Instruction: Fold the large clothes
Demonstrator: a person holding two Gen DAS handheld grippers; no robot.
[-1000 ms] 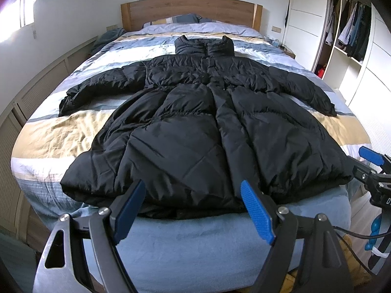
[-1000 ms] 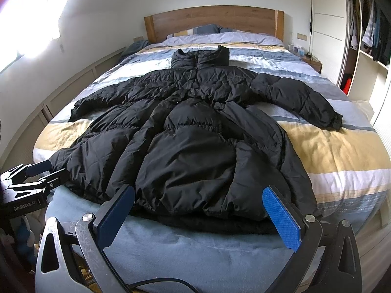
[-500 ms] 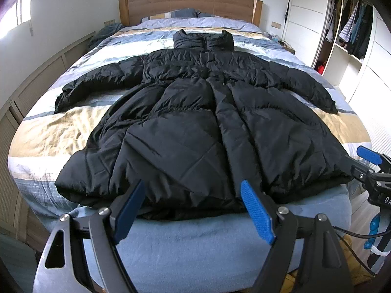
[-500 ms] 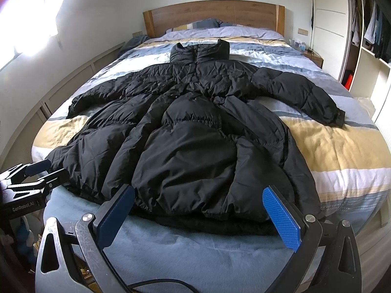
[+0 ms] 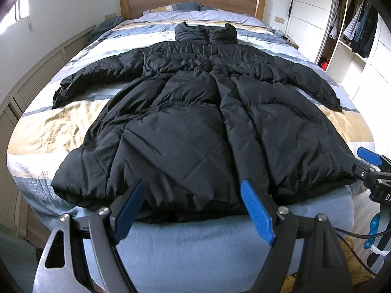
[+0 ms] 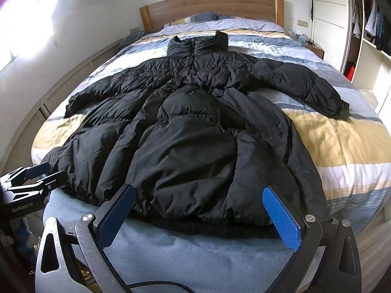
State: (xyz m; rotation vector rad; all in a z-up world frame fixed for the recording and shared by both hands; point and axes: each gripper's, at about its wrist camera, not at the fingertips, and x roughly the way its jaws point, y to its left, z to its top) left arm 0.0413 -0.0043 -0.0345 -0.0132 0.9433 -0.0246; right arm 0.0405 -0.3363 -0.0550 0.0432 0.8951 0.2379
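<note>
A long black puffer coat lies spread flat on the bed, collar toward the headboard, both sleeves stretched out to the sides. It also fills the right wrist view. My left gripper is open and empty, just short of the coat's hem at the foot of the bed. My right gripper is open and empty, also just before the hem, further right. Each gripper shows in the other's view: the right one at the right edge, the left one at the left edge.
The bed has a striped blue, white and yellow duvet, a light blue sheet at its foot and a wooden headboard. An open wardrobe with hanging clothes stands on the right. A low panelled wall runs along the left.
Both grippers have moved forward and slightly up toward the coat's hem; the coat looks larger and closer. Both stay open. The coat has not moved.
</note>
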